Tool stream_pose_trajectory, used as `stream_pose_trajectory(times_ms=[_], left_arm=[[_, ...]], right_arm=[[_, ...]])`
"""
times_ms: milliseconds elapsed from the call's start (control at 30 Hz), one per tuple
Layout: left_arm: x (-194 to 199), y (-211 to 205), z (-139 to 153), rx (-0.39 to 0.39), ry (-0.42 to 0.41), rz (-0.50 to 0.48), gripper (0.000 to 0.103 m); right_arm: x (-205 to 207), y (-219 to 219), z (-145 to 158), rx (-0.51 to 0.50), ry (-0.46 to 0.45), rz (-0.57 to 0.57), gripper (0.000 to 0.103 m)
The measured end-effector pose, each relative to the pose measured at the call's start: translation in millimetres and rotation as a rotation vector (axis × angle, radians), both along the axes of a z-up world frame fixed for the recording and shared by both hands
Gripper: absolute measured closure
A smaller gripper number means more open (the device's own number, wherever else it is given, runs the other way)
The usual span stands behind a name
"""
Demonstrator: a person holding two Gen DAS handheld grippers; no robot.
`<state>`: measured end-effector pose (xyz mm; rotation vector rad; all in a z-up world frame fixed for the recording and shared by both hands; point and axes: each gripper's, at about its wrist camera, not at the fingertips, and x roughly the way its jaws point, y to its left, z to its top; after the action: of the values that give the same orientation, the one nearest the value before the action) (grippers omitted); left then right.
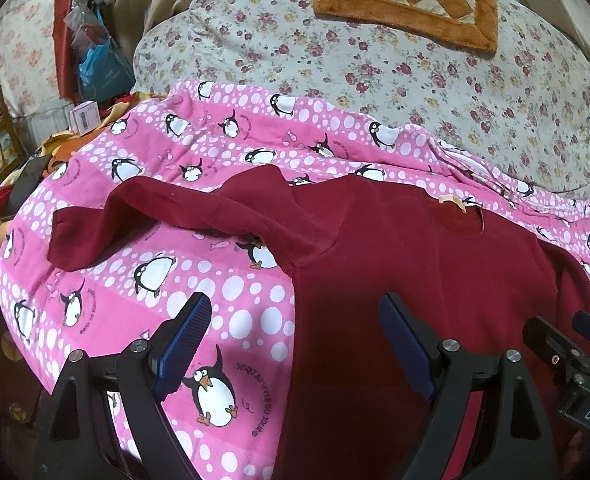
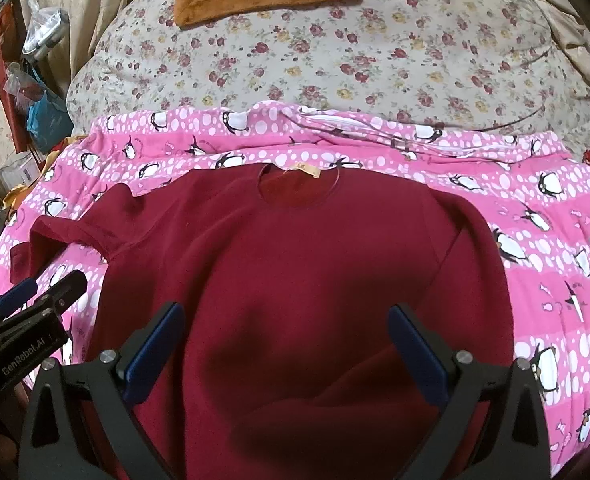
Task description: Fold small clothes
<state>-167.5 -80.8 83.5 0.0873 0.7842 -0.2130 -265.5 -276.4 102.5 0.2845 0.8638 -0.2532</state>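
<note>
A dark red long-sleeved top [image 1: 375, 280] lies flat on a pink penguin-print sheet [image 1: 215, 292], neck hole away from me. Its left sleeve [image 1: 135, 216] stretches out to the left. In the right wrist view the top [image 2: 295, 264] fills the middle, and its right sleeve [image 2: 475, 280] lies folded down along the body. My left gripper [image 1: 295, 328] is open and empty over the top's lower left edge. My right gripper [image 2: 287, 336] is open and empty above the top's lower middle. The left gripper shows at the left of the right wrist view [image 2: 31, 300].
A floral quilt [image 1: 415, 80] is heaped behind the sheet, with an orange checked cushion [image 1: 407, 0] on it. Bags, boxes and clutter [image 1: 87, 60] stand off the bed's left side. The sheet's left edge [image 1: 23, 320] drops off.
</note>
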Motion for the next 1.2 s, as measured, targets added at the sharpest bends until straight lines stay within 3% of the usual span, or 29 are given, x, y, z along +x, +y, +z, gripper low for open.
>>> stream_pose_trajectory(times_ms=[200, 400, 567, 700, 967, 1067, 1200], left_arm=[[17, 23, 10, -0.049, 0.015, 0.050, 0.034], [47, 86, 17, -0.244, 0.076, 0.205, 0.034], [71, 149, 2, -0.374, 0.143, 0.391, 0.034], [87, 194, -15, -0.356, 0.176, 0.557, 0.038], [119, 246, -52, -0.334, 0.243, 0.792, 0.038], [133, 254, -63, -0.314, 0.241, 0.828, 0.038], [150, 248, -71, -0.226, 0.236, 0.827, 0.034]], right_arm=[[3, 0, -5, 0.017, 0.017, 0.008, 0.000], [7, -1, -11, 0.033, 0.035, 0.011, 0.000], [12, 1, -18, 0.041, 0.060, 0.021, 0.000], [16, 3, -23, 0.045, 0.075, 0.031, 0.000], [22, 4, -31, 0.049, 0.109, 0.046, 0.000], [24, 4, -34, 0.045, 0.119, 0.048, 0.000], [28, 4, -39, 0.041, 0.134, 0.045, 0.000]])
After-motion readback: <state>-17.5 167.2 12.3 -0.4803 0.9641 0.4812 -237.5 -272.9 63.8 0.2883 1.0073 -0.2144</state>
